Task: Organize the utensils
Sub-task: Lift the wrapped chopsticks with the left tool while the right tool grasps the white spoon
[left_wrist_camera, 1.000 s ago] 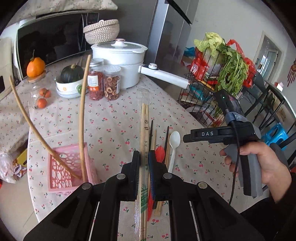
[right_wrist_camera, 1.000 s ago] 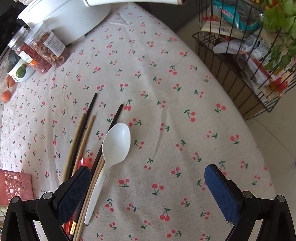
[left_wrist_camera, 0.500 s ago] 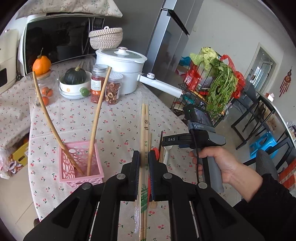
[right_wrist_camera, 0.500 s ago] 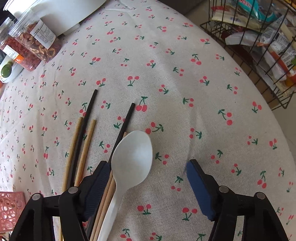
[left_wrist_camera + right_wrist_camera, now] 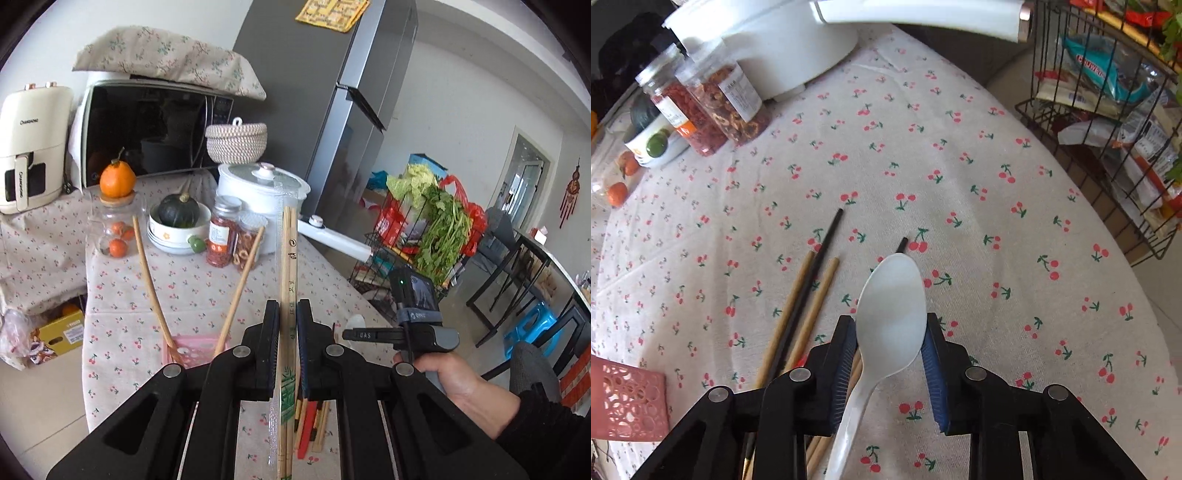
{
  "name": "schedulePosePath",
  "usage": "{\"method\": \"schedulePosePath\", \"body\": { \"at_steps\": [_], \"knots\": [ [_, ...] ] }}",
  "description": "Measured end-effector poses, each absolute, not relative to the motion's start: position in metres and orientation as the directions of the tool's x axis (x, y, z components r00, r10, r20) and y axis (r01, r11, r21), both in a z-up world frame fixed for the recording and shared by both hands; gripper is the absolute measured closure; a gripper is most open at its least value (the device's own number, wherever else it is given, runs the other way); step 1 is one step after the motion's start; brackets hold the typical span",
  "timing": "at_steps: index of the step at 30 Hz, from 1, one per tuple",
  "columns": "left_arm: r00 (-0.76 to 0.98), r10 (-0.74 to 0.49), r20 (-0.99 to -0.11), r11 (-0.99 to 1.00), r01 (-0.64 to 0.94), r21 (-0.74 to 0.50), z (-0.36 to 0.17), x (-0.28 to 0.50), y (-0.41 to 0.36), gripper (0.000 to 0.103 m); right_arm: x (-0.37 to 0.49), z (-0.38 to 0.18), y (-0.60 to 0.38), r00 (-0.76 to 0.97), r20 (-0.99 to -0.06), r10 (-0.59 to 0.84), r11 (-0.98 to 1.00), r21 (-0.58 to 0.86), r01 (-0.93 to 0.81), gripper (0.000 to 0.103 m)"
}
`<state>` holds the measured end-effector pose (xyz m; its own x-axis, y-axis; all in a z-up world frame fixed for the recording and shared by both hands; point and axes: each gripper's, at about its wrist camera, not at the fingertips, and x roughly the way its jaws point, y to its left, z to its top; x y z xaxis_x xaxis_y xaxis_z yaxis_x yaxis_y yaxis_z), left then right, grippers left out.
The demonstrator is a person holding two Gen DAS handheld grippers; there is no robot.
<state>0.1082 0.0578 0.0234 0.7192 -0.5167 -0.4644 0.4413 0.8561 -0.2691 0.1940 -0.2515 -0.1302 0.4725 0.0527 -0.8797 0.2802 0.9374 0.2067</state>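
Left gripper (image 5: 288, 321) is clenching a wrapped pair of chopsticks (image 5: 288, 266), the pair standing nearly upright between the pads and reaching past the white pot (image 5: 255, 184) at the far side.

Right gripper (image 5: 890, 350) is pointing steeply down at the table (image 5: 997, 184). Its jaws have just been closing, and the bowl of the white spoon (image 5: 892, 306) is sitting between the blue pads (image 5: 932, 369). The pads look to be touching the bowl's edges on both sides, though a firm grip is hard to confirm from this angle. The spoon handle is running back under the gripper, toward the near edge.

Loose chopsticks (image 5: 809, 306), wooden and black, are lying on the cloth just left of the spoon, some passing beneath it.

Pink basket (image 5: 192, 350) is sitting near the left table edge, with two long wooden sticks (image 5: 155, 280) leaning out of it in a V.

Jars (image 5: 713, 103) are standing far left, beside the pot. A wire rack (image 5: 1108, 129) of groceries is standing off the table's right side.

A hand (image 5: 454, 376) is gripping the right gripper's handle.
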Motion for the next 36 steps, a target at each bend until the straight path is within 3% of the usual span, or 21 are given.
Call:
{"method": "schedulePosePath", "body": {
  "at_steps": [1,2,6,8,12,13,15,16,28,30,36],
  "knots": [
    [0.751,-0.501,-0.43,0.865,0.43,-0.258,0.027,0.108,0.062,0.093,0.192,-0.124,-0.251,0.491,-0.869,0.061,0.938,0.219,0.271,0.073],
    [0.779,-0.485,-0.398,0.874,0.417,-0.249,0.03,0.109,0.066,0.093,0.191,-0.118,-0.248,0.506,-0.859,0.071,0.939,0.229,0.256,0.098],
    [0.857,-0.417,-0.303,0.905,0.363,-0.221,0.024,0.121,0.075,0.093,0.185,-0.1,-0.236,0.552,-0.83,0.079,0.955,0.222,0.198,0.098],
    [0.873,-0.379,-0.308,0.922,0.329,-0.204,0.015,0.131,0.075,0.093,0.186,-0.1,-0.234,0.55,-0.831,0.087,0.956,0.225,0.189,0.098],
    [0.856,-0.391,-0.338,0.913,0.313,-0.263,0.007,0.143,0.079,0.093,0.19,-0.106,-0.245,0.527,-0.841,0.12,0.946,0.258,0.197,0.091],
    [0.856,-0.394,-0.334,0.911,0.315,-0.265,0.009,0.143,0.079,0.093,0.193,-0.107,-0.248,0.517,-0.847,0.122,0.947,0.256,0.195,0.084],
    [0.859,-0.399,-0.322,0.909,0.323,-0.263,0.011,0.141,0.079,0.093,0.197,-0.111,-0.254,0.506,-0.856,0.111,0.948,0.244,0.205,0.048],
    [0.858,-0.403,-0.318,0.907,0.328,-0.264,0.013,0.14,0.079,0.093,0.199,-0.113,-0.255,0.505,-0.856,0.109,0.946,0.245,0.212,0.046],
    [0.861,-0.404,-0.308,0.91,0.342,-0.235,0.013,0.132,0.073,0.093,0.231,-0.164,-0.257,0.348,-0.937,-0.014,0.949,0.097,0.299,0.047],
    [0.869,-0.395,-0.298,0.913,0.336,-0.231,0.014,0.131,0.074,0.093,0.231,-0.17,-0.262,0.357,-0.934,0.013,0.945,0.128,0.301,0.066],
    [0.904,-0.358,-0.232,0.923,0.304,-0.237,0.016,0.129,0.08,0.093,0.221,-0.162,-0.27,0.419,-0.907,0.032,0.937,0.174,0.304,0.067]
  ]
}}
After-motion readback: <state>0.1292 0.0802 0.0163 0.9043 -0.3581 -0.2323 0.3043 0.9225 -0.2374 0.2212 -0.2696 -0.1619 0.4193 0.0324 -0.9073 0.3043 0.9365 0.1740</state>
